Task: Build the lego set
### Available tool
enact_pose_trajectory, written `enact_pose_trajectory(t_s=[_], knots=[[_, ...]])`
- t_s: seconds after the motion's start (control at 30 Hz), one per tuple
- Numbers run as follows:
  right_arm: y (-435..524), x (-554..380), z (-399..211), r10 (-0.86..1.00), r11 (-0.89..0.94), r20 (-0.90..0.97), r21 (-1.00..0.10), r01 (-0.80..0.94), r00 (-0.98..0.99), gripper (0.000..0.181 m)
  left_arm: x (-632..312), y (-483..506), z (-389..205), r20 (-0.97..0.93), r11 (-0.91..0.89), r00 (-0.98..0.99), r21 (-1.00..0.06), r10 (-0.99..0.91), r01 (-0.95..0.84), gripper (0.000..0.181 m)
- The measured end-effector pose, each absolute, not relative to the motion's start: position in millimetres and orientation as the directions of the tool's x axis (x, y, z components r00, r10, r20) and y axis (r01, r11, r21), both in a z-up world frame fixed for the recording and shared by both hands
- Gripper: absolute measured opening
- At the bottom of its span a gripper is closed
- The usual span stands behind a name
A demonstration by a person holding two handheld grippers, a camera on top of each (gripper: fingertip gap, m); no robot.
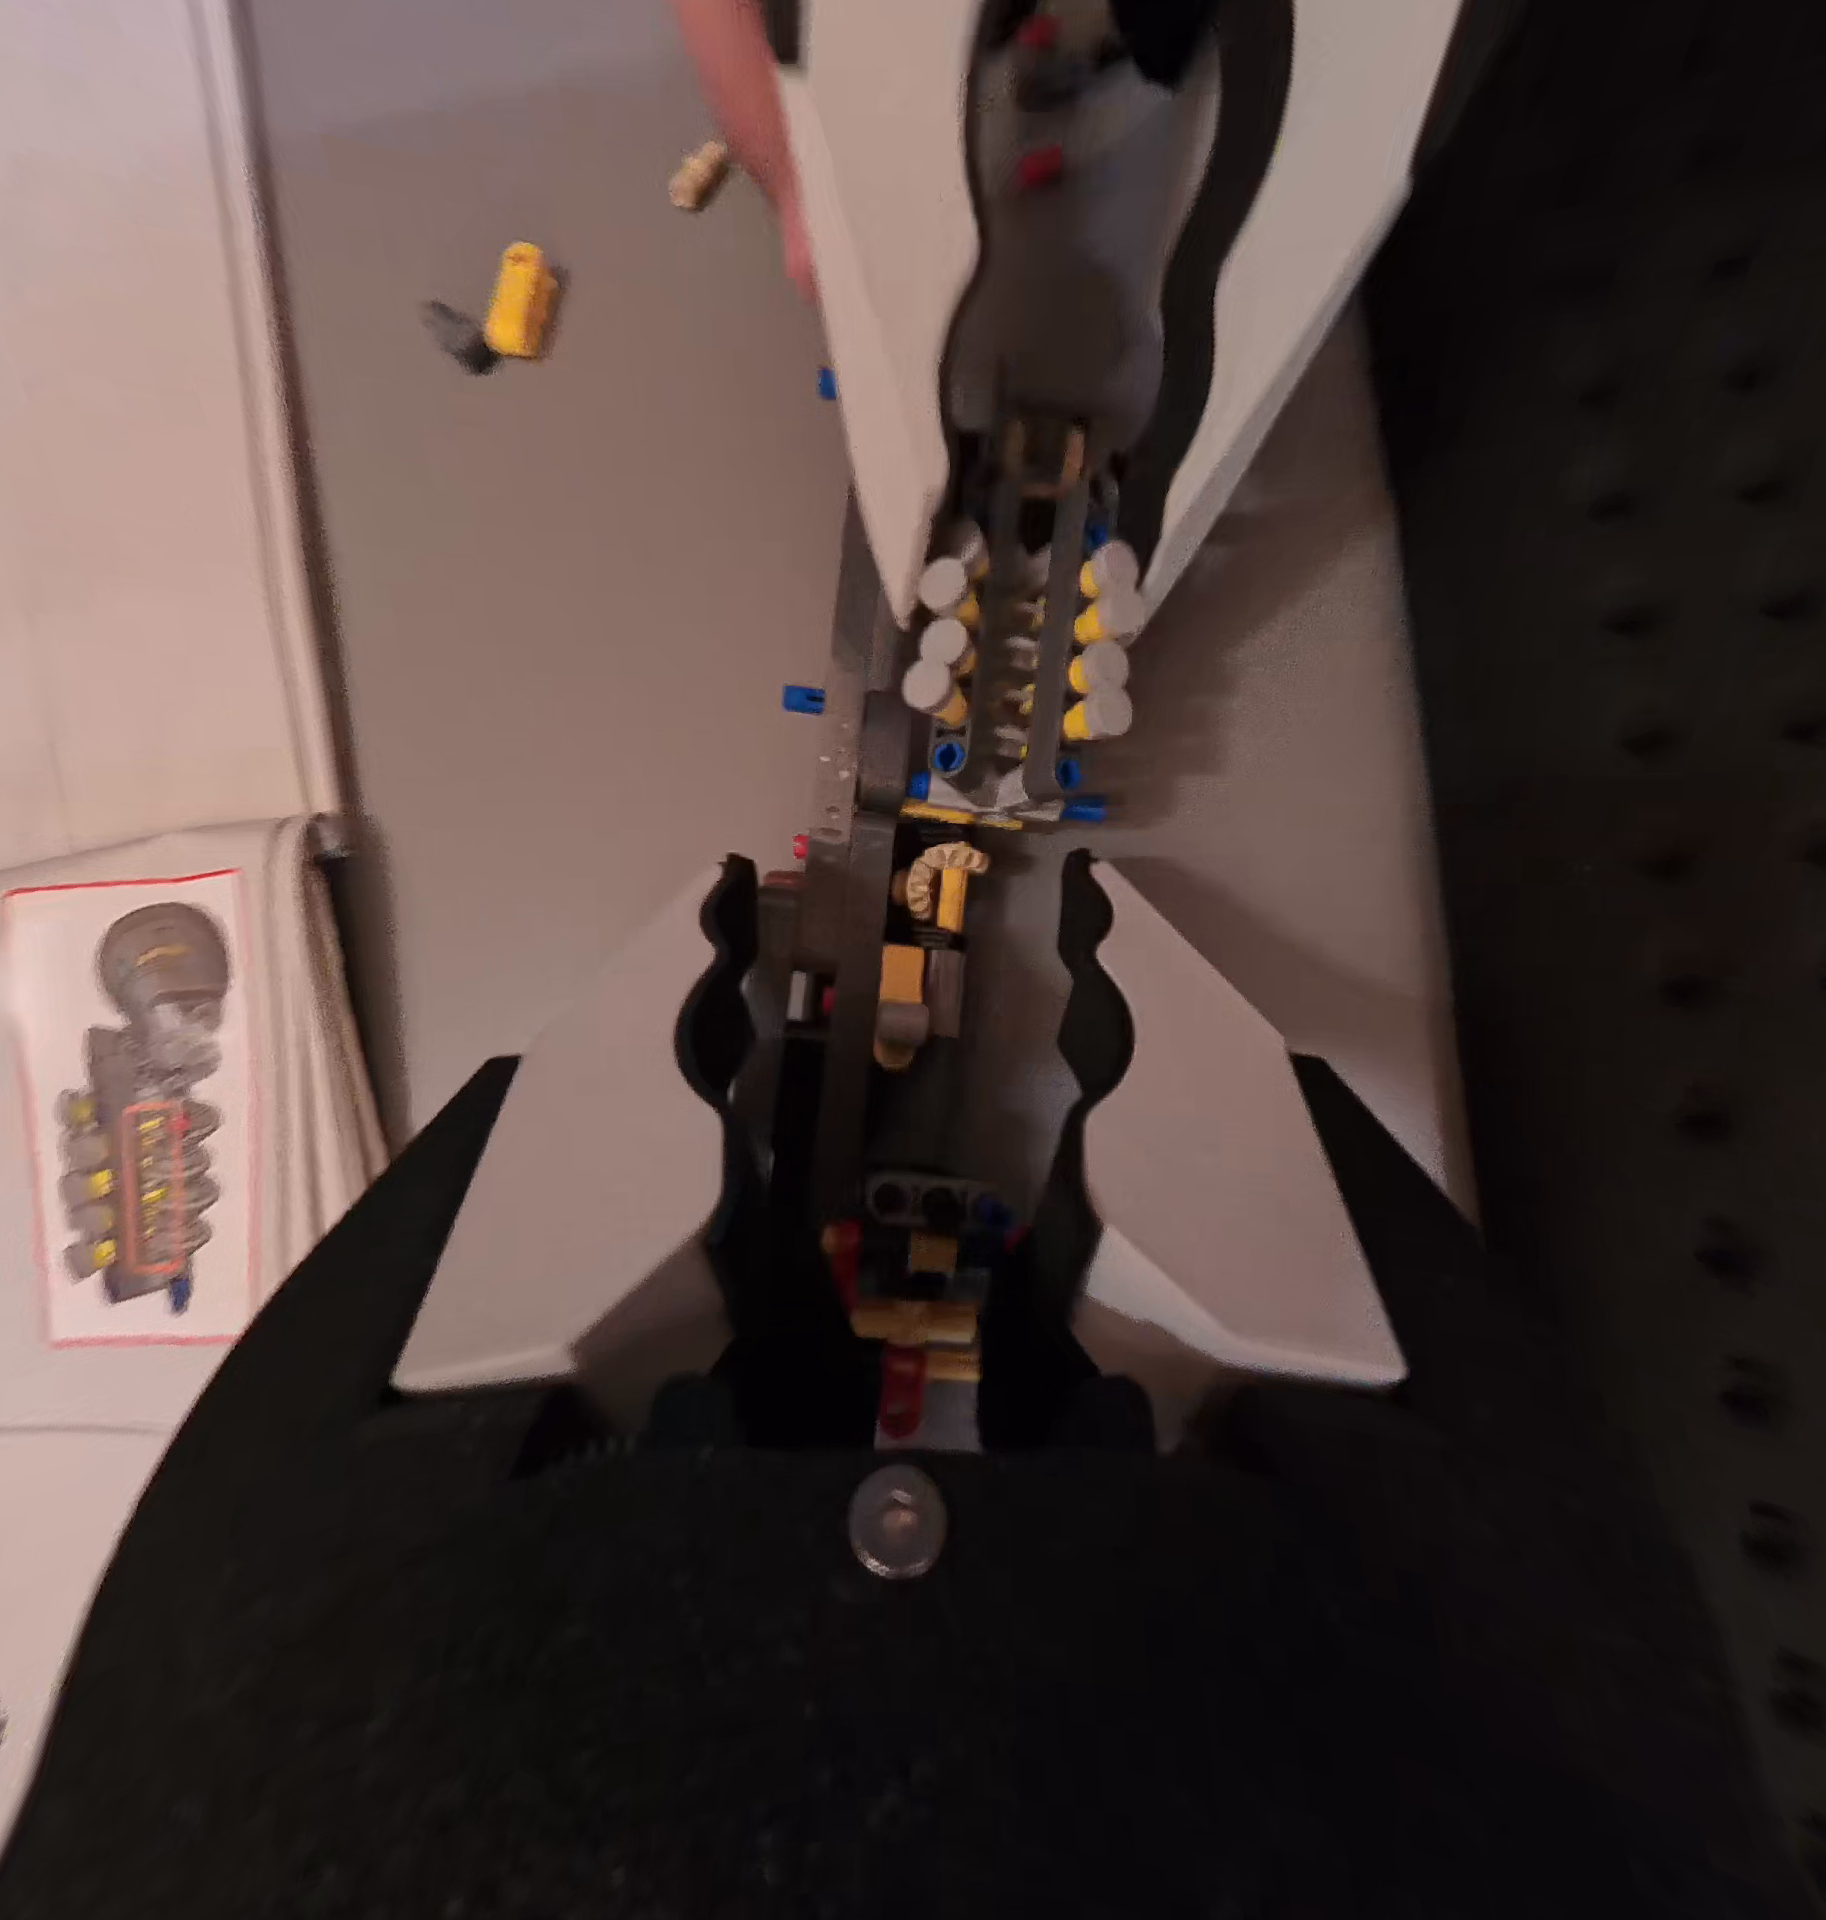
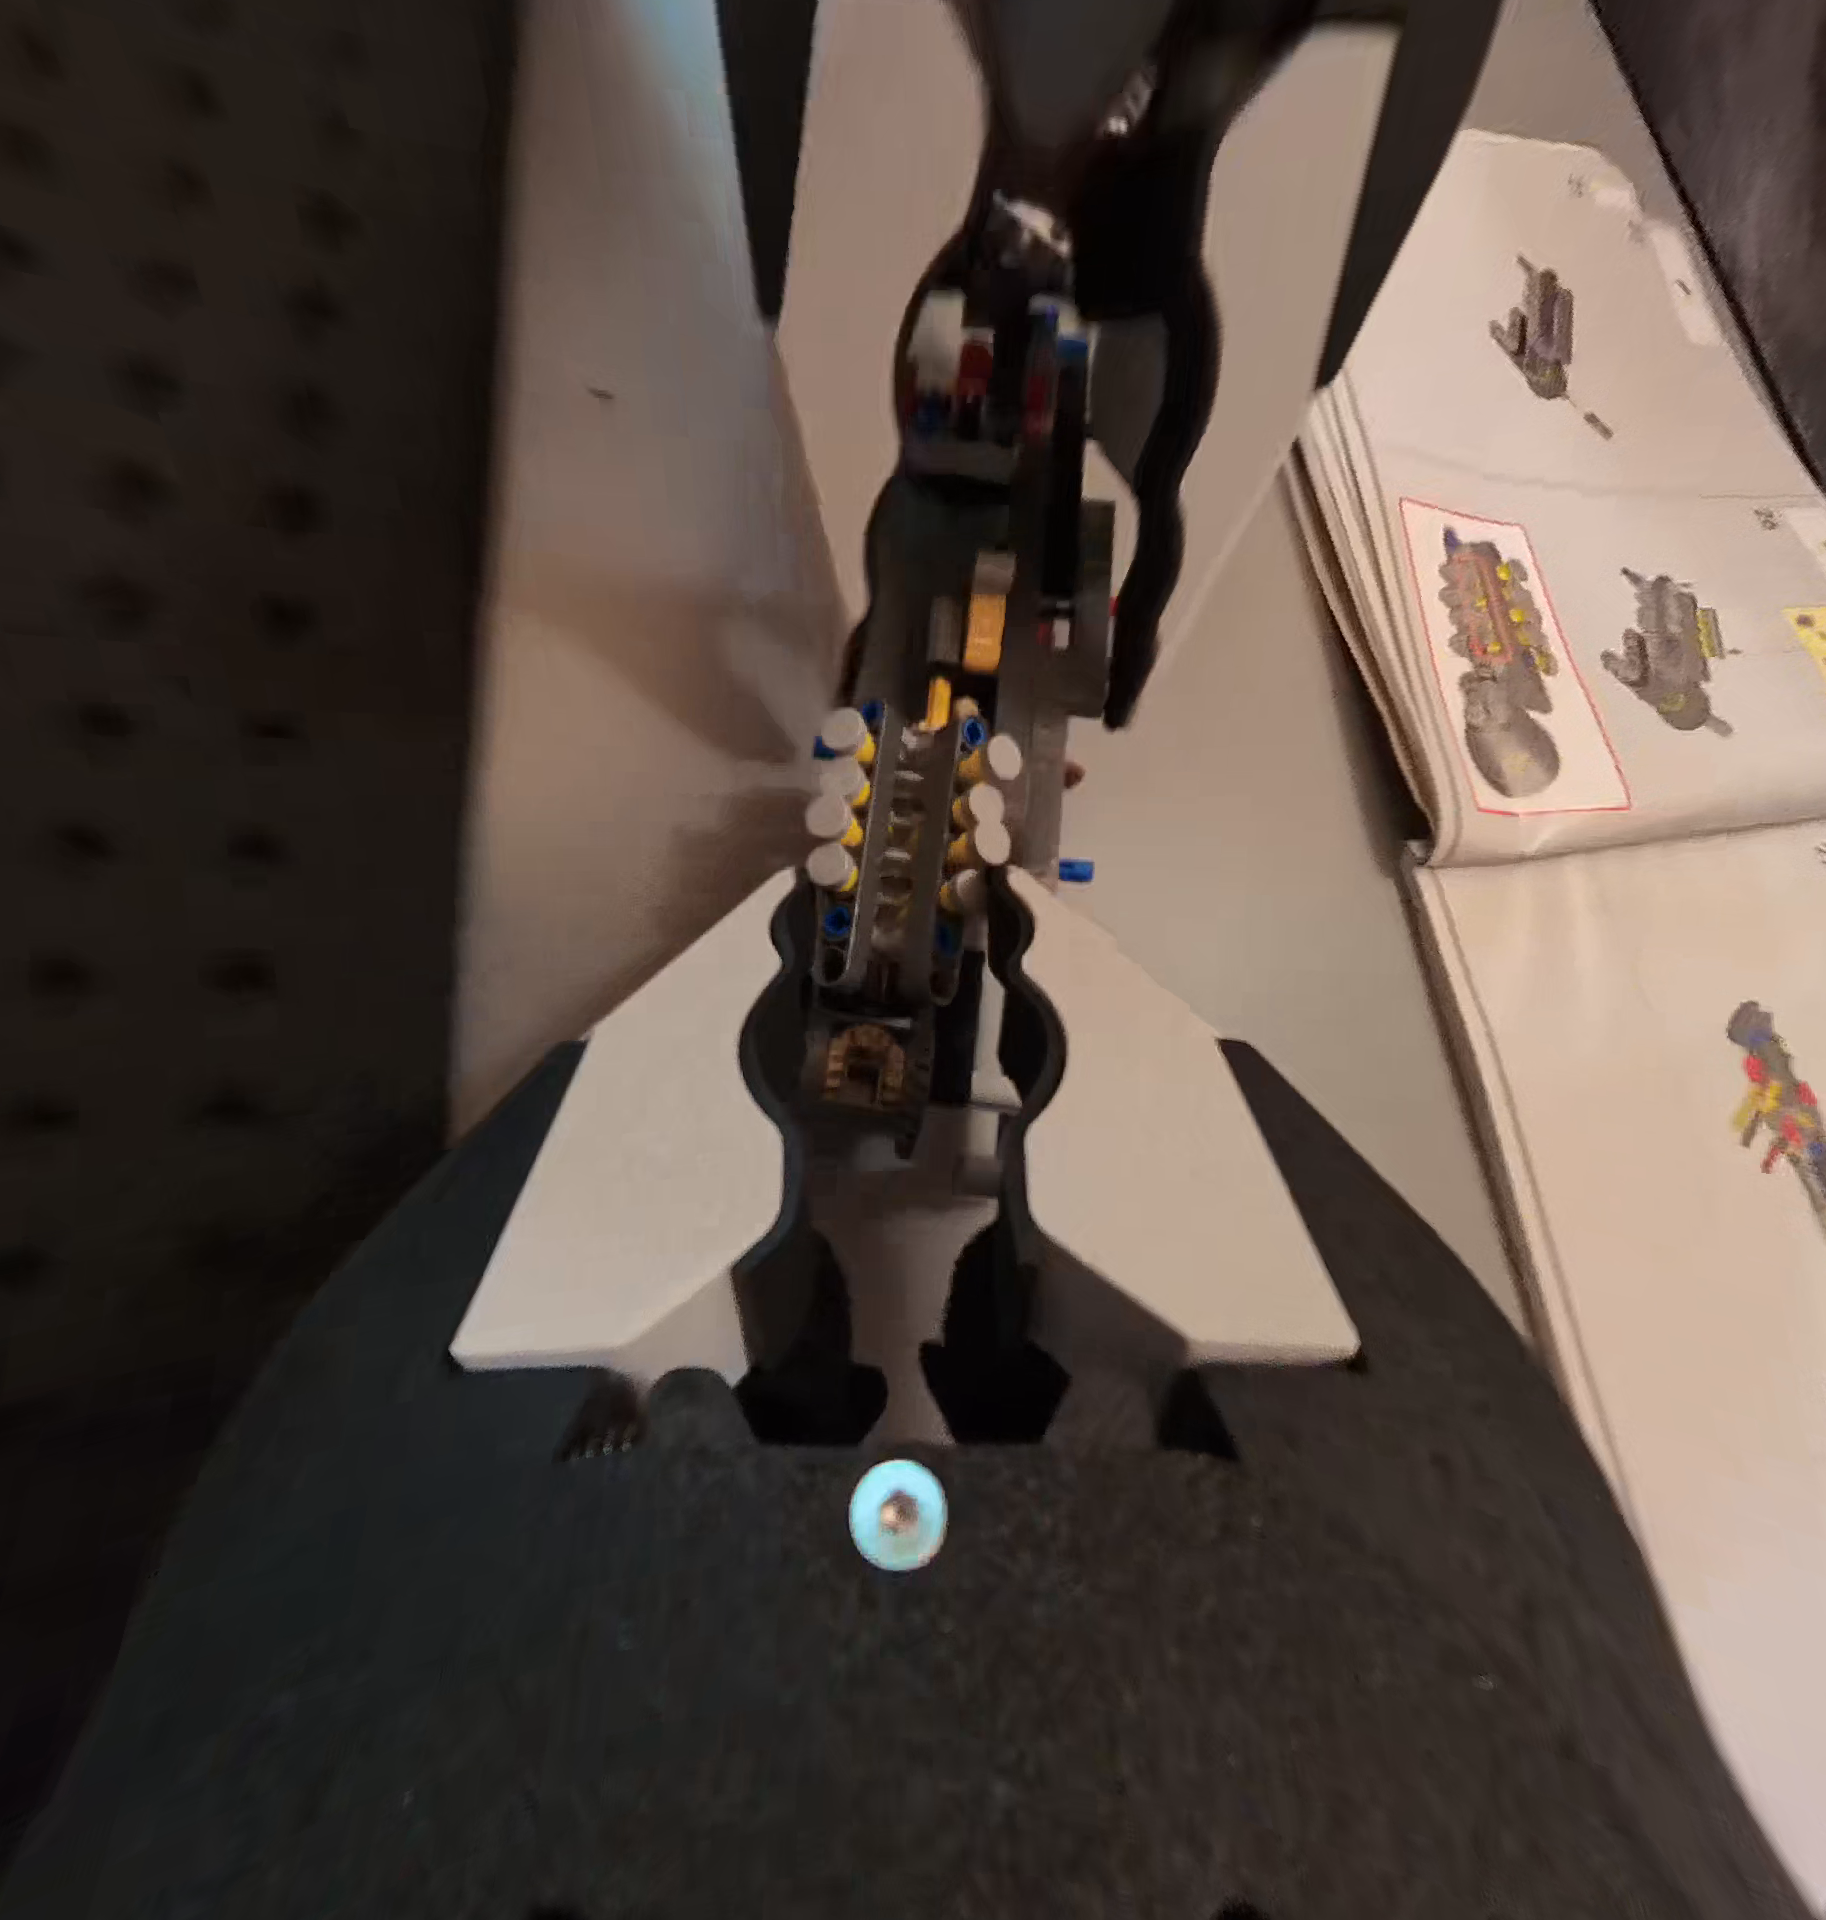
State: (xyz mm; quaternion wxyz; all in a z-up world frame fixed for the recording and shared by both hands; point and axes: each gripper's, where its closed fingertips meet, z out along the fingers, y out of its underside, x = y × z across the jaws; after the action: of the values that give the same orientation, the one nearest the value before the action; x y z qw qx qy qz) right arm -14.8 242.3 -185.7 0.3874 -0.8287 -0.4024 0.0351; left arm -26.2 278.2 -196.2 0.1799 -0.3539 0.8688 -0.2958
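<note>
lego engine assembly point(image 1: 1002, 665), long dark grey technic frame with yellow-and-grey pistons, hangs above the pale tabletop point(image 1: 576, 582), my left hand-held gripper point(image 1: 904, 894) and right hand-held gripper point(image 2: 904, 914) each clamping one end. well advanced; loose yellow brick point(image 1: 519, 301) remains, open instruction booklet point(image 2: 1574, 644) beside.

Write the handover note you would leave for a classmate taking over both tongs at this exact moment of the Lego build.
Left tongs: shut on the dark chassis end of the Lego assembly.
Right tongs: shut on the engine end, beside the rows of grey and yellow pistons.
The assembly is held between both tongs above the grey table. The instruction booklet lies open alongside.
Loose on the table: a yellow piece, a tan piece, a blue pin.
Done: engine block joined to the chassis.
Left: fit the loose pieces, following the booklet.
</note>
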Motion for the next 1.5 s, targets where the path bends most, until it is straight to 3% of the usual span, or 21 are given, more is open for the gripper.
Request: enact_pose_trajectory(t_s=[0.2, 0.33, 0.57, 1.03, 1.5], knots=[[245.3, -14.2, -185.8, 0.761, -0.251, 0.286, -0.698, 0.671, 0.583, 0.032, -27.3, 294.4, -185.9, -0.132, 0.602, -0.705, -0.642, -0.697, -0.475, 0.055], [248.3, -11.6, -189.8, 0.777, -0.261, 0.247, -0.710, 0.654, 0.579, 0.033, -30.7, 291.0, -194.9, -0.023, 0.575, -0.741, -0.647, -0.671, -0.501, 0.048], [261.8, -27.7, -173.3, 0.673, -0.494, -0.044, -0.769, 0.405, 0.738, 0.049, -28.3, 288.5, -200.1, 0.015, 0.537, -0.728, -0.665, -0.686, -0.520, 0.048], [249.6, -31.8, -193.5, 0.725, -0.534, 0.016, -0.618, 0.577, 0.689, 0.034, -27.8, 280.6, -199.4, 0.068, 0.474, -0.728, -0.716, -0.683, -0.512, 0.044], [242.3, -36.3, -195.0, 0.741, -0.568, -0.082, -0.606, 0.558, 0.666, 0.031, -27.7, 280.3, -199.5, 0.013, 0.515, -0.739, -0.709, -0.674, -0.482, 0.040]])
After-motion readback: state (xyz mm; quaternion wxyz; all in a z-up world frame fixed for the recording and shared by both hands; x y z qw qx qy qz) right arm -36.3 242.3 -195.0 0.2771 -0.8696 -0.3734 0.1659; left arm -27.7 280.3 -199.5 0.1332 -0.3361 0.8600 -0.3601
